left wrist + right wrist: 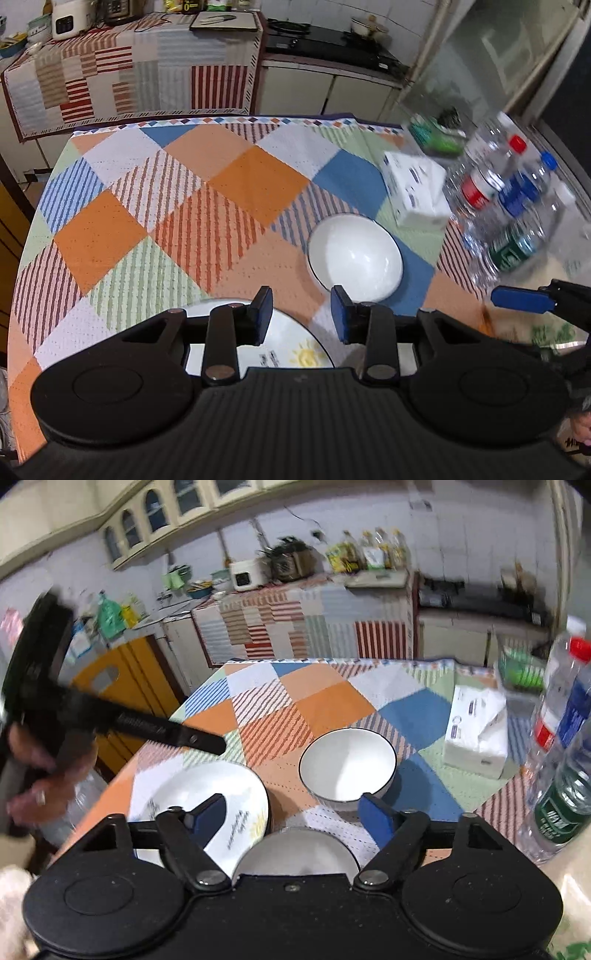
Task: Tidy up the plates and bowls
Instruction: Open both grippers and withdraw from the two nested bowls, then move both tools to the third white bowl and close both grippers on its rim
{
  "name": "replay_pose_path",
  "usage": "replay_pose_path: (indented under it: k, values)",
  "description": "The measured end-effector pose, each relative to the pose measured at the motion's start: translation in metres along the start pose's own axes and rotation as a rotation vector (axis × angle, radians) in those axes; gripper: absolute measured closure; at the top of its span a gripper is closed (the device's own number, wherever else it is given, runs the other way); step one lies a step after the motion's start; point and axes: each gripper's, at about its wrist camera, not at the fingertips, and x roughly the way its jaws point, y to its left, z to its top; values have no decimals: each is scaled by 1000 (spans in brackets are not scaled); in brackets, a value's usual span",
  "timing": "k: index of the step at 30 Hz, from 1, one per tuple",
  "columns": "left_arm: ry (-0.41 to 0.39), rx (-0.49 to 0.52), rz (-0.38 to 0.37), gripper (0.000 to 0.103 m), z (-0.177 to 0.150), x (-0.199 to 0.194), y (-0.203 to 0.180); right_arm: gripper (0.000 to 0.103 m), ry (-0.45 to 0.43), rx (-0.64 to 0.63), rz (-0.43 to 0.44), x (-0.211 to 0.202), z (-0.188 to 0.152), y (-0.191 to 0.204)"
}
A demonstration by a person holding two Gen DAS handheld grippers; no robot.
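A white bowl with a dark rim stands upright on the patchwork tablecloth. A white plate with a sun print lies near the table's front edge, left of the bowl. My left gripper is open and empty, above the plate's right part, just short of the bowl. My right gripper is open and empty, between plate and bowl; below it sits a grey round item. The right gripper's finger shows at the right of the left wrist view.
A tissue box and several water bottles stand at the table's right side, with a green basket behind. The left gripper's body and the hand holding it show at the left of the right wrist view.
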Motion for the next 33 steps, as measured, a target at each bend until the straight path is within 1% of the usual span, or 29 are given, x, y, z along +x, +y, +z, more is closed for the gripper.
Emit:
replay_pose_path:
  k: [1, 3, 4, 6, 8, 9, 11, 13, 15, 18, 22, 24, 26, 27, 29, 30, 31, 32, 33]
  values:
    - [-3, -7, -1, 70, 2, 5, 3, 26, 18, 25, -7, 6, 5, -4]
    - [-21, -24, -26, 69, 3, 14, 7, 31, 50, 73, -28, 21, 15, -14]
    - [-26, -27, -27, 69, 2, 22, 7, 32, 67, 103, -44, 30, 17, -20]
    - [-23, -37, -30, 69, 0, 39, 5, 39, 92, 171, -70, 50, 20, -34]
    - [-21, -50, -40, 68, -1, 56, 3, 43, 109, 240, -97, 69, 20, -51]
    - [-20, -47, -28, 68, -1, 65, 0, 47, 121, 271, -117, 80, 19, -58]
    - [-29, -41, -9, 68, -1, 78, -4, 49, 135, 317, -137, 99, 18, -71]
    - [-26, -28, 7, 68, -1, 92, -8, 50, 144, 360, -128, 113, 16, -81]
    - [-22, -25, 18, 68, -1, 104, -12, 54, 146, 390, -119, 125, 14, -88]
    - [-22, -17, 27, 67, -1, 116, -17, 59, 152, 395, -119, 141, 5, -90]
    - [-12, -11, 46, 67, -1, 129, -19, 60, 128, 438, -118, 151, -2, -98]
    - [-12, 0, 59, 67, -1, 134, -20, 64, 127, 455, -116, 152, -5, -103]
    - [-6, -3, 59, 68, 1, 139, -18, 67, 129, 452, -112, 152, -7, -104]
    - [-4, -12, 57, 69, 1, 141, -17, 69, 130, 448, -106, 152, -6, -104]
    - [1, -31, 36, 70, 1, 142, -15, 73, 130, 432, -115, 152, -4, -103]
    - [4, -41, 21, 75, 1, 142, -13, 79, 129, 420, -118, 153, -2, -101]
    - [8, -52, 2, 84, 0, 142, -12, 82, 129, 407, -121, 153, -1, -100]
    - [18, -66, -17, 87, 0, 142, -10, 84, 130, 395, -128, 155, 1, -99]
    - [26, -97, -21, 87, -1, 142, -9, 86, 134, 380, -134, 156, 3, -98]
